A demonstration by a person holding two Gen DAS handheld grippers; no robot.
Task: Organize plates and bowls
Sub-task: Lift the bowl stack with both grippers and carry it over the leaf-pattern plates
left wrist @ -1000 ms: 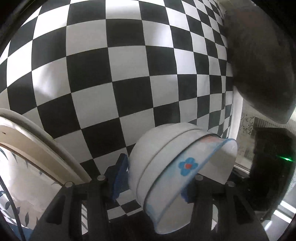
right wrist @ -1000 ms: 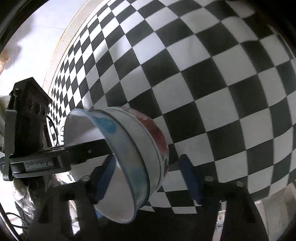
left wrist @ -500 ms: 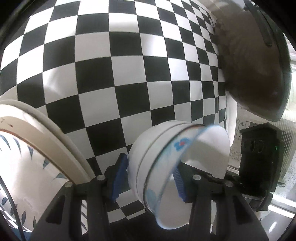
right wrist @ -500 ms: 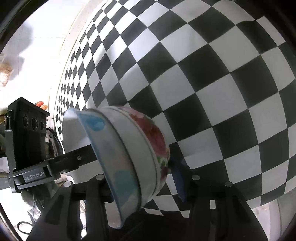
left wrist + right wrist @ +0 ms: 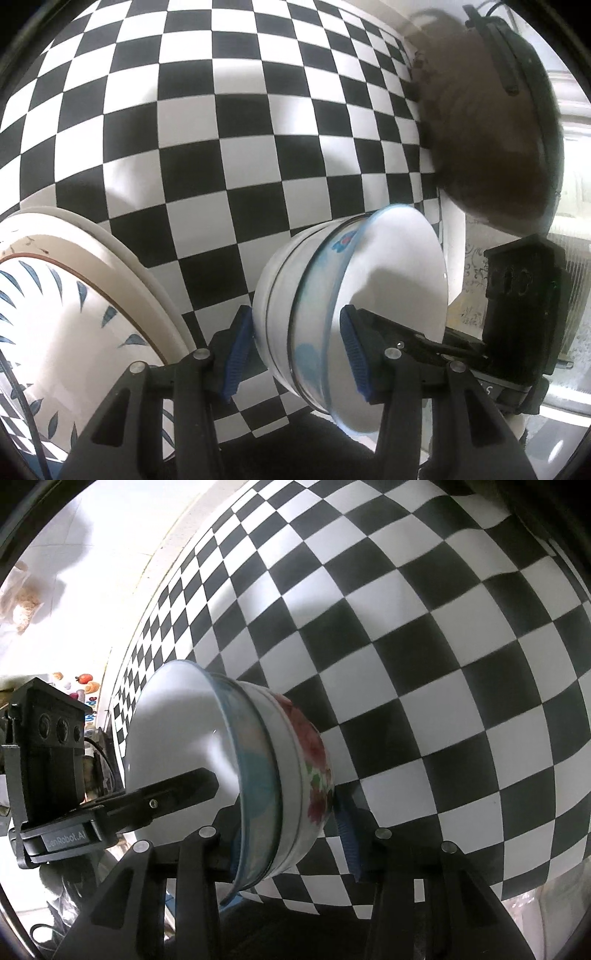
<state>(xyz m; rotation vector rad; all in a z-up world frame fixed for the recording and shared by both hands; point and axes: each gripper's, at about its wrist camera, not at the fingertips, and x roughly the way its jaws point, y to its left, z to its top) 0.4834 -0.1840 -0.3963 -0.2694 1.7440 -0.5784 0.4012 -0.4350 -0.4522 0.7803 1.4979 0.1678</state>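
Observation:
A stack of nested bowls hangs tilted on its side over the checkered table, and both grippers hold it. In the left wrist view a plain white outer bowl [image 5: 277, 288] holds a blue-rimmed bowl [image 5: 388, 266]. My left gripper [image 5: 295, 354] is shut on the stack, one pad on the outer wall and one inside. In the right wrist view the outer bowl is floral [image 5: 314, 760], with the blue-rimmed bowl [image 5: 177, 731] inside it. My right gripper [image 5: 291, 845] is closing on the stack: its right pad touches the floral wall, and its left finger is inside, partly hidden.
A stack of large plates with blue leaf marks [image 5: 74, 314] lies at the lower left of the black-and-white checkered cloth [image 5: 221, 129]. A dark brown round pan [image 5: 498, 129] stands at the table's far right edge. Pale floor [image 5: 92, 572] shows beyond the cloth's edge.
The right gripper's jaws have drawn in onto the bowl stack. The stack has risen a little off the cloth and tilted, with more of the plates and the dark pan now in view.

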